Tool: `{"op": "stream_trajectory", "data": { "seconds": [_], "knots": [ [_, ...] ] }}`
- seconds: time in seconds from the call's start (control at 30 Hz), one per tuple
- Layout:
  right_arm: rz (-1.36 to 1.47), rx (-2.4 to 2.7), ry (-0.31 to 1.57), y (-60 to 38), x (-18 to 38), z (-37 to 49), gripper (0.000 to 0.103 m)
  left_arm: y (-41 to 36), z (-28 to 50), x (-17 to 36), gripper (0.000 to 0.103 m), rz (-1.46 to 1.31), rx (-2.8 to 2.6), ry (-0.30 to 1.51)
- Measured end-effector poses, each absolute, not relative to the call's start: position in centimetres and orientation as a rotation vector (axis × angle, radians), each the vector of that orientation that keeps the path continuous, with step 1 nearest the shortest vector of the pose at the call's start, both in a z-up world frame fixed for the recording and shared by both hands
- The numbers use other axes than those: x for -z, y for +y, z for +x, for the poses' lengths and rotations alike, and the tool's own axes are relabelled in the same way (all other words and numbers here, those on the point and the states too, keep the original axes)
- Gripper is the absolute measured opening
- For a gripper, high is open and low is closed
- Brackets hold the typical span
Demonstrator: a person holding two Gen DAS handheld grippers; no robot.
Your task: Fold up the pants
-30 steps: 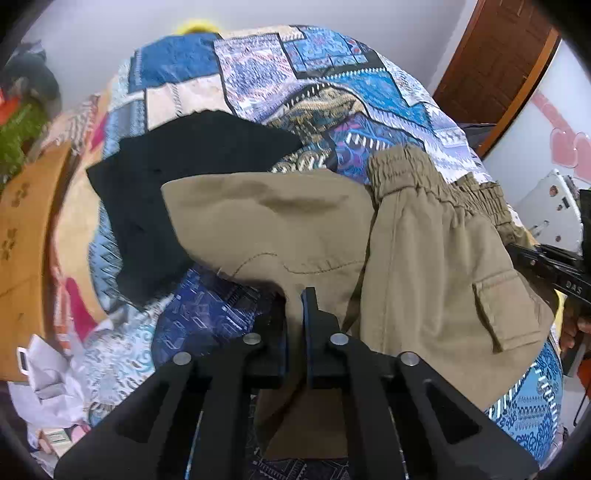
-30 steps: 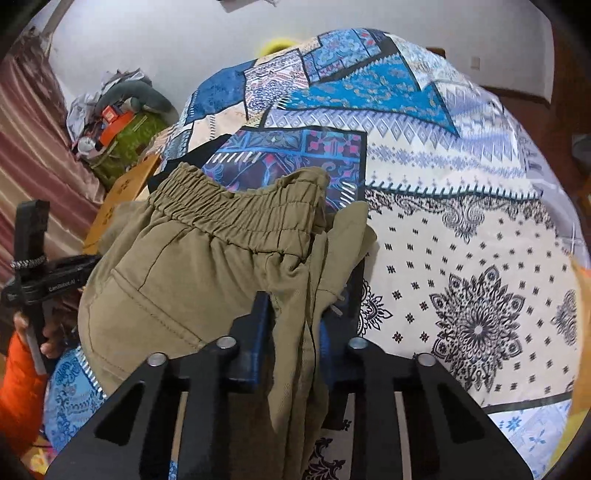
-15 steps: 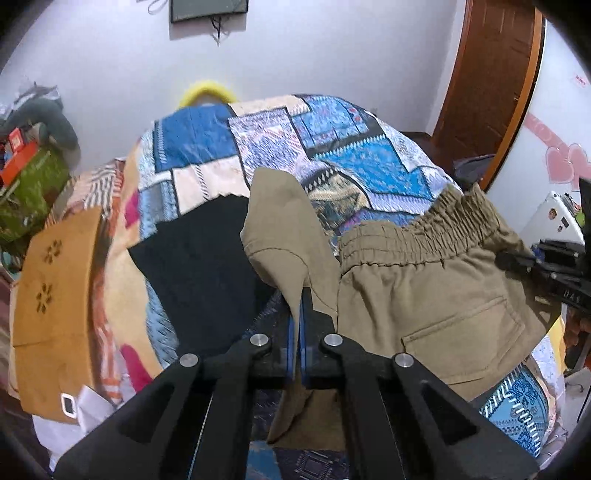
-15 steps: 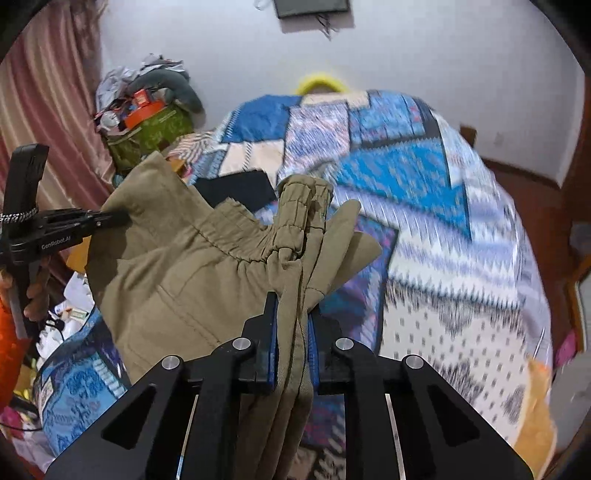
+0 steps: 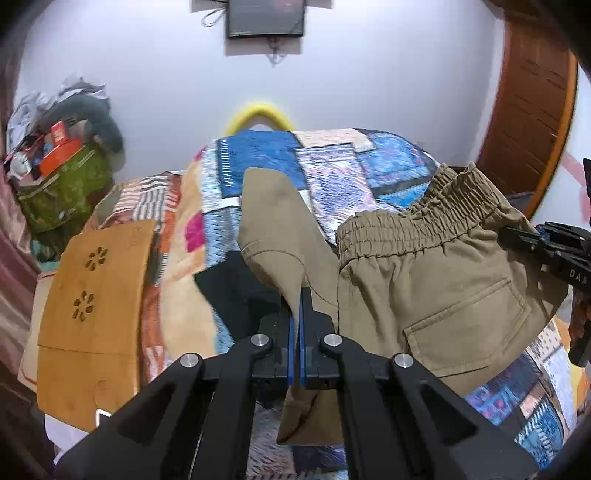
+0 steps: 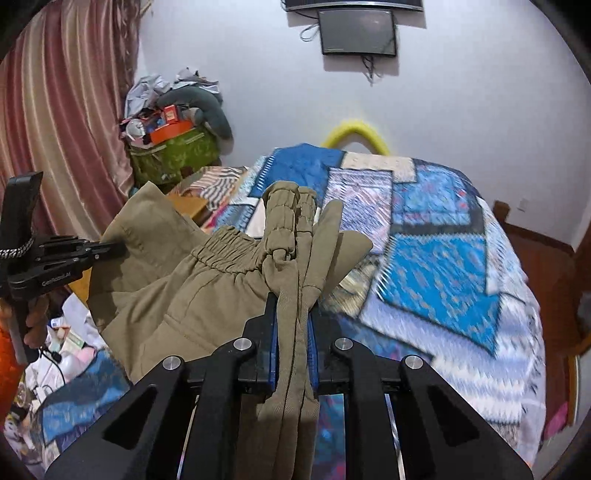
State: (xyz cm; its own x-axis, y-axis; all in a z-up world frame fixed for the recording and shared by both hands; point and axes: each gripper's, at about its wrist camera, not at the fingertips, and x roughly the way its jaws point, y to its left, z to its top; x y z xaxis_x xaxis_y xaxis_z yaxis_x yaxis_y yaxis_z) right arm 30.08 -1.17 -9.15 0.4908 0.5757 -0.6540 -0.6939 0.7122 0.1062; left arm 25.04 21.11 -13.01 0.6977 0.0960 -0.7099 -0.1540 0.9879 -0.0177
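Note:
Khaki pants (image 5: 424, 280) with an elastic waistband and a back pocket hang in the air above the bed, held between both grippers. My left gripper (image 5: 300, 306) is shut on a khaki fabric edge; it also shows at the left of the right wrist view (image 6: 110, 251). My right gripper (image 6: 293, 314) is shut on a bunched part of the waistband of the pants (image 6: 192, 291); it also shows at the right edge of the left wrist view (image 5: 517, 234). The lower part of the pants is hidden below the grippers.
A bed with a patchwork quilt (image 6: 436, 251) lies below. A black garment (image 5: 236, 288) lies on it. A wooden board (image 5: 96, 302) stands at the bed's left side. A green bag with clutter (image 6: 173, 151), a curtain (image 6: 55, 110), a wall screen (image 6: 358, 31) and a wooden door (image 5: 532, 92) surround the bed.
Both grippers have lifted the pants off the bed and tilted up; the wall and screen have come into view. The waistband now hangs stretched between the grippers.

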Motion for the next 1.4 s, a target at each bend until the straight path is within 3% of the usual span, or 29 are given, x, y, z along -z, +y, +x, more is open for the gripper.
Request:
{"op": "stream_trajectory", "data": {
  "seconds": [0.37, 0.87, 0.97, 1.17, 1.4],
  "knots": [
    [-0.161, -0.819, 0.742, 6.2, 12.2, 34.0, 0.011, 27.4, 30.0, 16.4, 0.001, -0.108, -0.276, 0.848],
    [-0.298, -0.719, 1.024, 7.8, 20.8, 39.2, 0.011, 31.3, 35.1, 29.5, 0.005, -0.159, -0.328, 1.155],
    [-0.301, -0.723, 1.043, 7.2, 20.7, 39.1, 0.015, 31.7, 34.7, 30.9, 0.007, -0.153, -0.342, 1.199],
    [-0.249, -0.73, 1.044, 5.5, 19.0, 37.8, 0.02, 31.0, 32.1, 28.5, 0.009, -0.174, -0.312, 1.129],
    [-0.169, -0.76, 0.91, 3.3, 13.4, 33.2, 0.02, 27.2, 28.1, 20.3, 0.026, -0.117, -0.289, 0.944]
  ]
}}
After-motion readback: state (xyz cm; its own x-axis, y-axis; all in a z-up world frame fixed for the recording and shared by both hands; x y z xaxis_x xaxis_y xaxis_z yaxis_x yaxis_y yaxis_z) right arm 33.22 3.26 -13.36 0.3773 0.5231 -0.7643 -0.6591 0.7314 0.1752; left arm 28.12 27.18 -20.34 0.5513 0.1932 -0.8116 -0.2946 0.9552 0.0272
